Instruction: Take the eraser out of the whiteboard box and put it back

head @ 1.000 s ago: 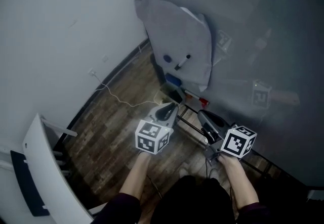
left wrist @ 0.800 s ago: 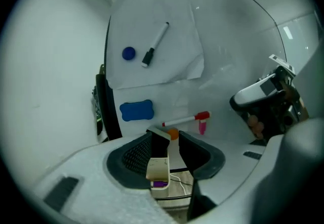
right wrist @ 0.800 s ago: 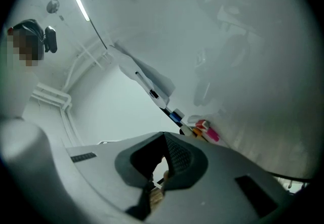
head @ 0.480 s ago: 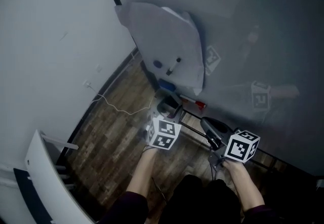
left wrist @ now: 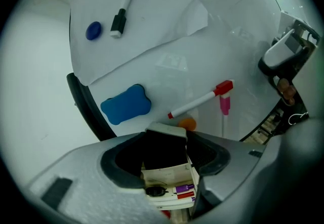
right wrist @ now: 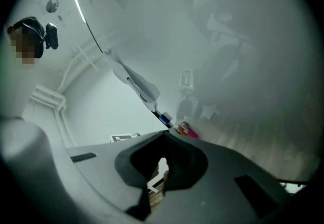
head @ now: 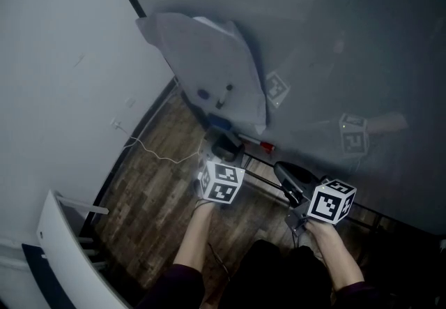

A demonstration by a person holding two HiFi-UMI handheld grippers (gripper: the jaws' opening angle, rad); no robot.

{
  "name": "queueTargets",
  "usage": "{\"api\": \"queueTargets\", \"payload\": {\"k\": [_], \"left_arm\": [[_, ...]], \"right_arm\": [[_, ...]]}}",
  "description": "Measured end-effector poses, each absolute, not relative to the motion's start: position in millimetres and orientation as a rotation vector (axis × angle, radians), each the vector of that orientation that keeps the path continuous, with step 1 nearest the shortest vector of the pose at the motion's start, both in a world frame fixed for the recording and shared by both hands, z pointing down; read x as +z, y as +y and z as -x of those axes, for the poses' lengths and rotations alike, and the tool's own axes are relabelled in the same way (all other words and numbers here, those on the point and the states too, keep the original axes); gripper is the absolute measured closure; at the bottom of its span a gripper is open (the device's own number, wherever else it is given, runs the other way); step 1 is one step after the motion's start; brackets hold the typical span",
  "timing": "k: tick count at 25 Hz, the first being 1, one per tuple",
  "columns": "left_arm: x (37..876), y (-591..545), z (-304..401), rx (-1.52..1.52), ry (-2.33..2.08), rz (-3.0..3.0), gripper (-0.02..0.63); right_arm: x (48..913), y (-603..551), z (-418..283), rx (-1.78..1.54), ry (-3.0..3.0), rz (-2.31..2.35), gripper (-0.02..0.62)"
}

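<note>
A white-backed eraser [left wrist: 164, 143] with dark felt stands upright in the small white box [left wrist: 172, 190] at the foot of the whiteboard [left wrist: 243, 41]. The box also holds a purple and a red marker. My left gripper [left wrist: 166, 156] straddles the eraser; its jaws have just been opening and stand wide, with a gap on each side of it. In the head view the left gripper [head: 224, 146] reaches down to the board's tray. My right gripper [head: 287, 176] hangs to the right, level, away from the box, its pads together on nothing [right wrist: 164, 139].
A blue eraser [left wrist: 126, 104], an orange magnet [left wrist: 188, 124], a red marker [left wrist: 200, 100] and a pink one [left wrist: 224, 112] cling to the board. A paper sheet [left wrist: 152, 20] carries a black marker and a blue magnet. Wood floor with a cable [head: 150, 151]; white radiator [head: 59, 245] at left.
My left gripper has rolled and moved forward and down to the tray at the foot of the board. The right gripper has hardly shifted. The head view has swung, so the board sits further left.
</note>
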State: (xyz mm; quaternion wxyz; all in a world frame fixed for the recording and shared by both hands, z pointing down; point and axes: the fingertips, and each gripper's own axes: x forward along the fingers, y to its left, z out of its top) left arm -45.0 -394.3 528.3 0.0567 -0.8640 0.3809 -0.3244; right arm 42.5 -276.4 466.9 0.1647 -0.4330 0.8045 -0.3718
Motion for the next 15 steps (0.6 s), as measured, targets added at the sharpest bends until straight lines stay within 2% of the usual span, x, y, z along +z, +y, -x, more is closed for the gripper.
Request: {"api": "queueTargets", "payload": {"k": [7, 15], "left_arm": [[517, -389, 49, -0.901, 1.207, 2.667, 0.364], [455, -371, 58, -0.595, 1.340, 2.818, 0.365]], "right_arm": [[464, -276, -39, -1.068, 2.300, 1.214, 0.592], [437, -281, -30, -1.055, 2.319, 1.162, 0.592]]}}
